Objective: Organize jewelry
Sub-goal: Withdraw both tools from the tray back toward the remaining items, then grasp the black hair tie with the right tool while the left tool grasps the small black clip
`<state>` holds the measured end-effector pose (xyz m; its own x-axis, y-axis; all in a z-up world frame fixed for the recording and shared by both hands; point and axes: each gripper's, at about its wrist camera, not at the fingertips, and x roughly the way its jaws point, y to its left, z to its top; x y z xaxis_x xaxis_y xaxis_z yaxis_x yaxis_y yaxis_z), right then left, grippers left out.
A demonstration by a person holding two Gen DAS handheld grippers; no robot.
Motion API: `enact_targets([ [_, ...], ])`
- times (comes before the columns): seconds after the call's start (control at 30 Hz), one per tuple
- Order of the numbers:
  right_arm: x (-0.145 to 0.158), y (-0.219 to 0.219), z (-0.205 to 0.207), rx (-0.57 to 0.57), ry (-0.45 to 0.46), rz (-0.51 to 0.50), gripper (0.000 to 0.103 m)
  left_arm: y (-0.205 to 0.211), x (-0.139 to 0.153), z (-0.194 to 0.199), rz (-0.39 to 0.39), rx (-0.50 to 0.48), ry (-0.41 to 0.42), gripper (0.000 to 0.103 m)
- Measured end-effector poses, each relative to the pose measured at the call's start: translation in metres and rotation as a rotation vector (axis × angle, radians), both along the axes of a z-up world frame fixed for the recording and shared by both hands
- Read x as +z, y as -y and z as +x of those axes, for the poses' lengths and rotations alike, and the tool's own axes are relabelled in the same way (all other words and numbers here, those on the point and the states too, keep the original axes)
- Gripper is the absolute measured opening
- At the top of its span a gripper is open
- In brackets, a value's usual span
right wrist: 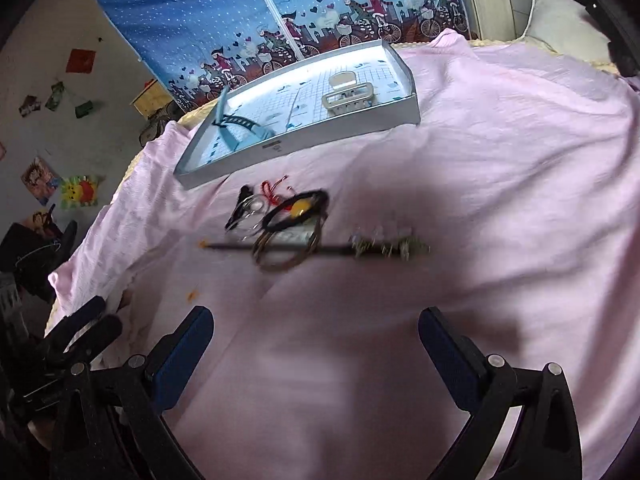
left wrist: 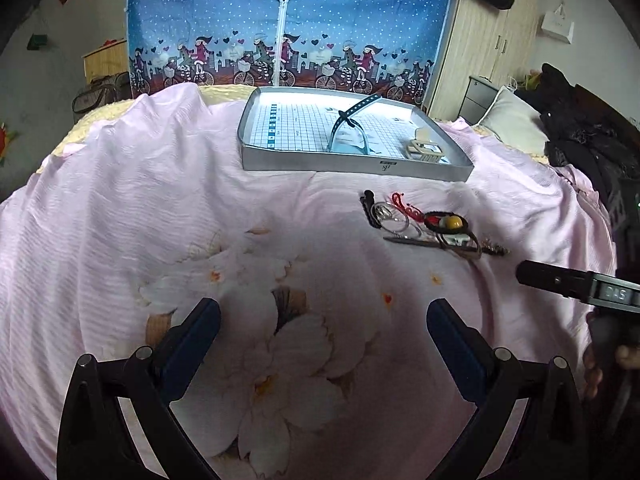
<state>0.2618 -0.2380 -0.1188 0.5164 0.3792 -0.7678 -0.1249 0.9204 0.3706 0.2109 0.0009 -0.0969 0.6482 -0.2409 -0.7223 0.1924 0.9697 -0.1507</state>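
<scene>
Low over the bed, right gripper hangs with blue-padded jaws spread wide, nothing between them, pointed at the jewelry heap; likely lining up a pick. Left gripper likewise wide open and empty, parked over the flower print on the pink floral bedsheet, well short of the heap. Jumbled pile of loose jewelry lies on the sheet just in front of the tray: thin dark hair stick with beaded end across the near side, brown bangle rings over it, black cord with yellow bead, red string piece, clear ring and black clip at left. Right view is motion-blurred, fine detail unclear. Shallow grey cardboard tray with grid-printed floor sits beyond, already holding a teal perforated strap and a cream rectangular buckle-like piece; presumably the sorting destination. Most items not yet moved.
</scene>
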Motion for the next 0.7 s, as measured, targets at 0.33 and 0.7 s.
enact_targets([
  [0.33,0.004,0.002,0.066,0.11,0.073,-0.017,0.103,-0.006,-0.001,0.069,-0.09,0.088,-0.107,0.1],
  [0.7,-0.008,0.012,0.098,0.121,0.025,0.154,0.048,0.015,-0.009,0.145,-0.169,0.011,-0.213,0.049],
])
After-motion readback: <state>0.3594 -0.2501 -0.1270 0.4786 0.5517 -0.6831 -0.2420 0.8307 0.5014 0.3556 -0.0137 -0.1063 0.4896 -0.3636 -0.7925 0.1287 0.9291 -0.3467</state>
